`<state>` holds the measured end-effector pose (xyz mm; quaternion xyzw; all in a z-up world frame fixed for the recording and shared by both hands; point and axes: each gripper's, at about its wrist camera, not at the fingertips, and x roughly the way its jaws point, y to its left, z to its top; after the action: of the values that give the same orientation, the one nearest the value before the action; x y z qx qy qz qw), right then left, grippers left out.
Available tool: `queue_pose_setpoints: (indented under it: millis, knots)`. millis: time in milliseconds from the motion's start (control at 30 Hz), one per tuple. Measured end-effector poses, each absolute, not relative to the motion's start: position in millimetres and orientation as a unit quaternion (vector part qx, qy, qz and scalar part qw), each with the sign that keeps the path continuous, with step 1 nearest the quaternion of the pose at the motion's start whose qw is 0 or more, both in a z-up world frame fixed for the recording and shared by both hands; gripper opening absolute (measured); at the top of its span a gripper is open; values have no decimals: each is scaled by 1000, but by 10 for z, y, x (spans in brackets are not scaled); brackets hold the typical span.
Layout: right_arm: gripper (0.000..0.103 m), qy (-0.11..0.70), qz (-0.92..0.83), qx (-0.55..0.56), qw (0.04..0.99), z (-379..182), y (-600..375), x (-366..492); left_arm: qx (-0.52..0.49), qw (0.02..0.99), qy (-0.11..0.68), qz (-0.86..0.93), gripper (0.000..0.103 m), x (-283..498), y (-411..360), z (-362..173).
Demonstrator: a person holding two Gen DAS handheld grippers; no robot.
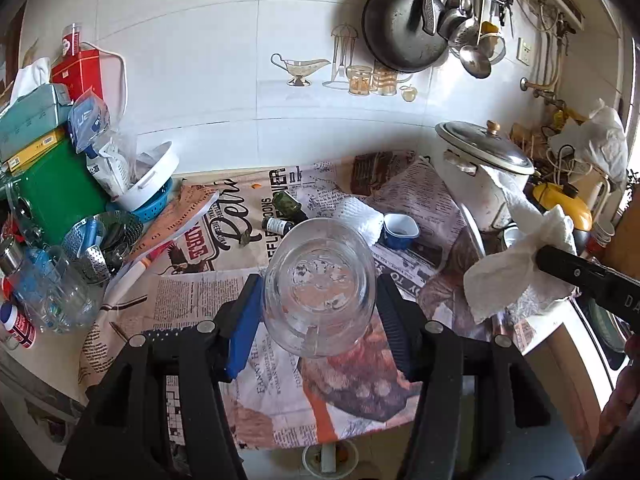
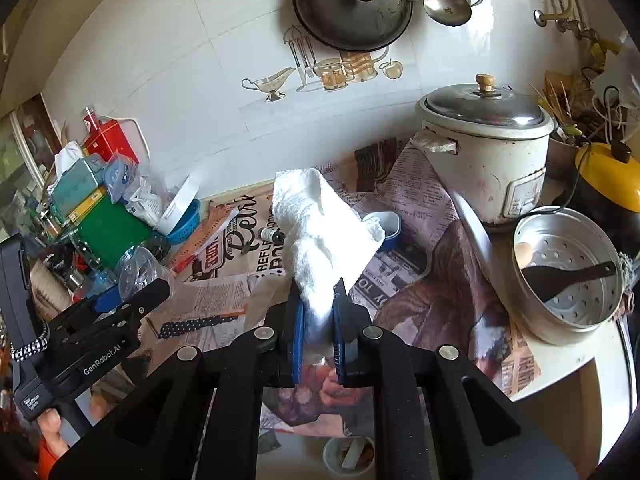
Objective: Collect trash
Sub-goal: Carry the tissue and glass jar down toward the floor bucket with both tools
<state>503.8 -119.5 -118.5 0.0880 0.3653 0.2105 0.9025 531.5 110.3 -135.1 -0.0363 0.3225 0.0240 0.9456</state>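
My left gripper (image 1: 320, 304) is shut on a clear plastic cup (image 1: 320, 284), its mouth facing the camera, held above the newspaper-covered counter (image 1: 224, 288). My right gripper (image 2: 318, 320) is shut on a crumpled white paper towel (image 2: 320, 236) and holds it up over the counter. That towel also shows in the left wrist view (image 1: 516, 272), at the right. The left gripper with the cup (image 2: 138, 268) shows at the left of the right wrist view. Another white paper towel (image 1: 360, 216) lies on the newspaper by a small blue bowl (image 1: 400, 232).
A white rice cooker (image 2: 488, 156) and a metal steamer pot (image 2: 568, 276) with a black spatula stand at the right. Boxes, bags and containers crowd the left (image 1: 60, 184). Small dark bottles (image 1: 286, 212) lie on the newspaper. A small bin (image 2: 348, 456) sits below the counter edge.
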Motion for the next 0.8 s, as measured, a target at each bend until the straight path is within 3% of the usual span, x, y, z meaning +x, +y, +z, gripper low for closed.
queue_pose_setpoints:
  millis: [400,800]
  knots:
    - [11,378,186,98,902,-1332,-706,3846,-26,934,355,-11,56,4102,1489,-1703]
    - [11,439,201,88,871,-1681,-677,3470,-44,911,410,-1,56,3784,1428,-2142]
